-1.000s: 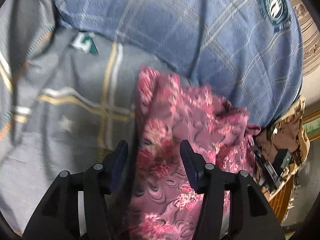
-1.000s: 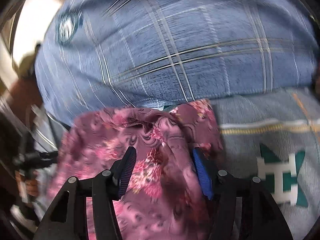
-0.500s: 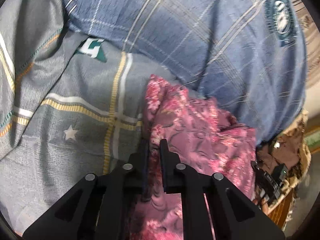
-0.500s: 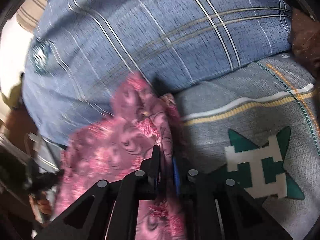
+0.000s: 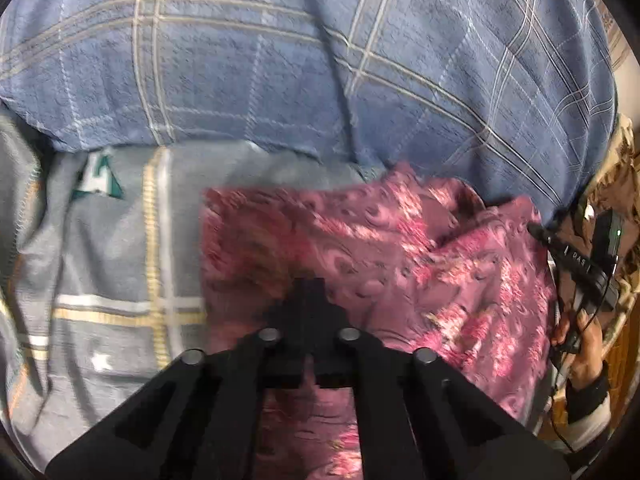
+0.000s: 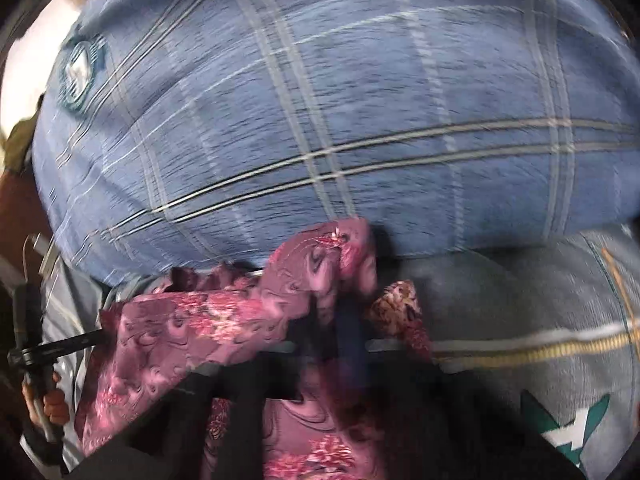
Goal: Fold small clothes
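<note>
We saw the blue plaid pillow fill the upper part of both views, a round dark-green emblem near its corner in the right wrist view. Under and in front of it lay the grey bedsheet, crossed by yellow and white stripes and printed with a green-and-white star motif. The pink floral garment, the task's piece of clothing, lay bunched on that sheet just in front of the pillow, its far edge touching the pillow's lower side. In the left wrist view the left gripper had its jaws pressed together, pinching a fold of the garment near its left edge, having just closed on it. In the right wrist view, which was blurred, the right gripper likewise had its jaws closed on the cloth, having just closed, with a corner of the garment raised above the tips against the pillow. Beside it a small patch of brownish floral fabric showed; we could not tell whether it belonged to the same garment. At the right edge of the left view a hand gripped the other gripper's black handle, a dark cuff at its wrist.
</note>
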Motion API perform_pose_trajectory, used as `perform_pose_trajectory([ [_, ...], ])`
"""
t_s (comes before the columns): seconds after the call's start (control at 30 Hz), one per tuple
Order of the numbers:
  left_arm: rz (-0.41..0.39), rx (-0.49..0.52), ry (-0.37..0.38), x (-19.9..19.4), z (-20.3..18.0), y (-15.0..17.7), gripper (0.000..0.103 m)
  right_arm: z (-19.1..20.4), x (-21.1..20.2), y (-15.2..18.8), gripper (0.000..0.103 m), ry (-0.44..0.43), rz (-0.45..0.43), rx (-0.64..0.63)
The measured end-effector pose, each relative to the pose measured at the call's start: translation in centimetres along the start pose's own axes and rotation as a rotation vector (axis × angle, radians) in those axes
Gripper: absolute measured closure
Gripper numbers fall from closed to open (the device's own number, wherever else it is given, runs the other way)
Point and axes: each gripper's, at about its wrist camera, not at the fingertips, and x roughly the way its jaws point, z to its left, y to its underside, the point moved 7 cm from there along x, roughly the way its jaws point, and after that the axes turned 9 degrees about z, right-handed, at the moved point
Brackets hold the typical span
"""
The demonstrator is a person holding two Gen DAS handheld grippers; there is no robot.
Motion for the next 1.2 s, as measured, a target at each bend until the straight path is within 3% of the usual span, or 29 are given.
perform_pose_trajectory([
  [0.1, -0.135, 0.007, 0.017, -3.5, -0.1, -0.8, 0.103, 1.2, -3.6, -0.7, 0.099, -0.087, -0.103, -0.025],
  [0.2, -0.239, -0.055, 0.038, -6.3, 1.5, -2.7, 0.103, -0.2, -7.0, -1.5, 0.099, -0.174, -0.217, 0.058],
  [0.27, -0.209, -0.106, 0.040, -5.8, 3.2, -3.6, 0.103, -2.1, -6.9, -1.6, 0.099, -0.185, -0.227, 0.115],
  [0.33, -0.156, -0.140, 0.123, -5.4, 4.3, -3.5, 0.103, -3.6, -5.3, -1.0, 0.099, -0.151, -0.175, 0.148],
  [0.4, -0.124, -0.148, 0.146, -5.1, 5.0, -2.7, 0.103, -4.1, -4.1, -0.4, 0.099, -0.146, -0.144, 0.150],
  [0.47, -0.069, -0.111, 0.119, -4.4, 4.8, -1.7, 0.094, -4.2, -3.4, 0.0, 0.098, -0.158, -0.136, 0.153],
  [0.53, -0.025, -0.105, 0.091, -3.7, 4.7, -1.1, 0.065, -4.2, -2.9, 0.2, 0.097, -0.172, -0.127, 0.167],
  [0.73, 0.003, -0.077, 0.075, -2.2, 3.2, -0.4, 0.043, -3.5, -1.7, 0.9, 0.093, -0.173, -0.085, 0.162],
  [0.8, 0.040, -0.045, 0.011, -1.1, 2.7, 0.0, 0.043, -3.5, -1.5, 1.0, 0.093, -0.156, -0.075, 0.150],
  [0.87, 0.029, -0.021, -0.058, -0.7, 2.6, 0.2, 0.047, -3.3, -1.1, 1.3, 0.093, -0.131, -0.067, 0.136],
  [0.9, 0.009, -0.005, -0.074, -0.8, 2.4, 0.2, 0.076, -3.2, -1.1, 1.3, 0.094, -0.124, -0.067, 0.127],
  [0.93, 0.000, 0.006, -0.077, -1.0, 2.2, 0.3, 0.098, -3.1, -1.2, 1.4, 0.096, -0.105, -0.069, 0.109],
  [1.0, -0.037, -0.025, -0.039, -2.1, 2.1, 0.3, 0.098, -2.4, -1.7, 1.2, 0.098, -0.102, -0.084, 0.080],
  [1.2, -0.184, -0.054, 0.023, -7.4, 2.0, -0.4, 0.099, -1.0, -6.9, 0.4, 0.099, -0.225, -0.214, 0.074],
])
